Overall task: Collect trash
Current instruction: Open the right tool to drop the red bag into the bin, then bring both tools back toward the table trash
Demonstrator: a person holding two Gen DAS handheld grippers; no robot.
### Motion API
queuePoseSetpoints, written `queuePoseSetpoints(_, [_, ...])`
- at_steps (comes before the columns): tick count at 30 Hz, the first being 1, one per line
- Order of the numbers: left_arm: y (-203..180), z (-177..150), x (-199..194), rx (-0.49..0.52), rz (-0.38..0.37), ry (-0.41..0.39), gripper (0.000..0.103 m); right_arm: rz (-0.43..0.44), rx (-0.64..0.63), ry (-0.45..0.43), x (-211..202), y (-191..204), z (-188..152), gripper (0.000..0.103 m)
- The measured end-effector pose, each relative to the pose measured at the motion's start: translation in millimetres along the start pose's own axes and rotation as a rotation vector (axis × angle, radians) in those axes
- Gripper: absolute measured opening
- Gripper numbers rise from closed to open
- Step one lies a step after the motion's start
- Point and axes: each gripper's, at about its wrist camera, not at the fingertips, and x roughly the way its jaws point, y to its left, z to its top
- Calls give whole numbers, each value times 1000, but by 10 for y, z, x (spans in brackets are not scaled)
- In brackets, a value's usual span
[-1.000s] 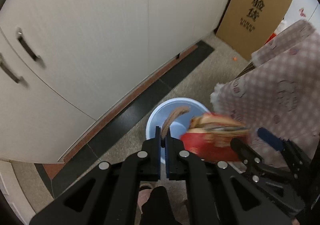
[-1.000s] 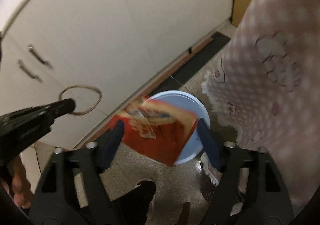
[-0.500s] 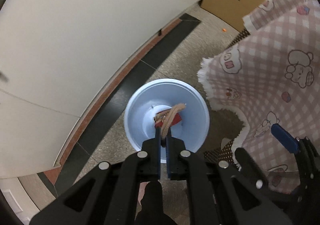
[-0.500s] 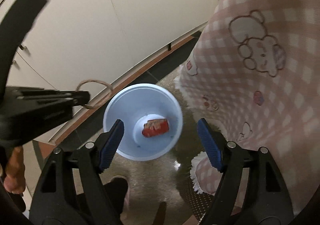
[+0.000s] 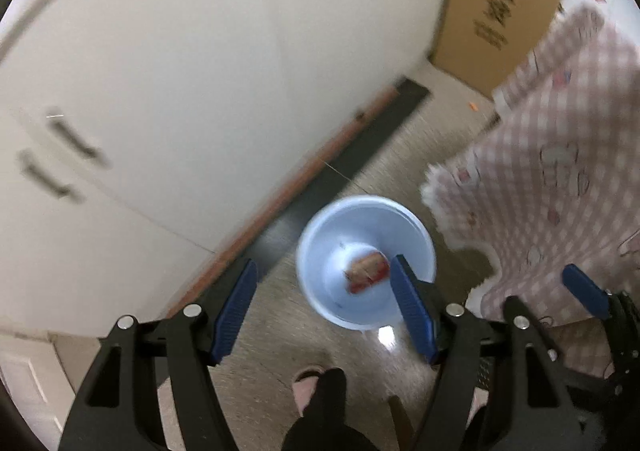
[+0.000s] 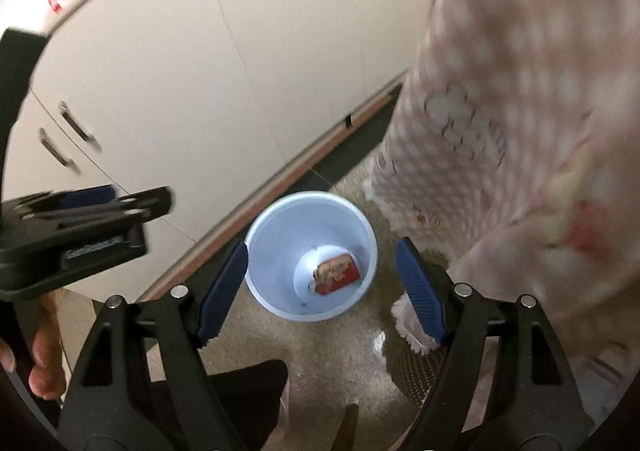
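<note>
A light blue bin (image 5: 416, 247) (image 6: 272, 235) stands on the floor beside the cabinet base. A red snack wrapper (image 5: 368, 275) (image 6: 336, 273) lies on its bottom. My left gripper (image 5: 324, 265) hangs above the bin, its jaws opening and nothing between them. The brown band it carried is not on its fingers; a tan smear on the wrapper may be it. My right gripper (image 6: 322, 247) is also over the bin, open and empty. The left gripper (image 6: 100, 207) shows side-on at the left of the right wrist view.
White cabinets (image 5: 200, 71) with dark handles run along the left. A pink checked cloth (image 5: 560, 179) (image 6: 500, 91) hangs at the right, next to the bin. A cardboard box (image 5: 496, 7) leans at the back. A person's slippered foot (image 5: 306, 387) is on the floor below.
The left jaws went from shut on a brown band to wide apart, and the band is gone from them. The red wrapper left the right jaws and dropped into the bin. Both grippers rose.
</note>
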Motion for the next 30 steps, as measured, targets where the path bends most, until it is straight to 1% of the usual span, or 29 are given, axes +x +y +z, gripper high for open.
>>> queuePoseSetpoints(1, [69,-37,-186,-8,33,-38,68,-5,-6,-18,-100,49,16,77])
queuePoseSetpoints(4, [170,-108,-595,-19,109,-114,68,-3,-28,-84,-453,168,54,77])
queuePoseSetpoints(6, [239,-149,-957,-50,146,-186,68,-1,-36,-131,-753,238,78,77])
queuePoseSetpoints(7, [251,-164,-1088,-60,151,-209,69,4,-37,-146,-862,241,85,77])
queuePoseSetpoints(10, [266,-226,-1656,-99,153,-326,70,13,-50,-219,-1325,235,72,77])
queuePoseSetpoints(12, [196,-255,-1932,-98,138,-377,71,26,-51,-266,-1647,204,47,77])
queuePoseSetpoints(14, [75,-270,-2236,-89,98,-429,71,17,-48,-310,-1901,150,21,77])
queuePoseSetpoints(15, [42,-275,-2318,-85,86,-440,71,12,-39,-334,-2025,97,8,77])
queuePoseSetpoints(17, [-143,-300,-2545,-62,29,-476,71,-1,-8,-387,-2307,-44,-43,77])
queuePoseSetpoints(19, [-328,-322,-2715,-35,-12,-494,71,-17,10,-419,-2525,-134,-77,77])
queuePoseSetpoints(20, [-449,-333,-2763,-19,-28,-504,71,-31,23,-444,-2648,-213,-109,77])
queuePoseSetpoints(23, [-780,-399,-2836,33,-51,-517,71,-59,64,-479,-2877,-422,-154,77])
queuePoseSetpoints(26, [-1023,-519,-2926,77,-74,-531,71,-79,121,-501,-2983,-698,-246,77])
queuePoseSetpoints(30, [-1272,-586,-2986,123,-121,-522,71,-90,177,-521,-3098,-949,-398,77])
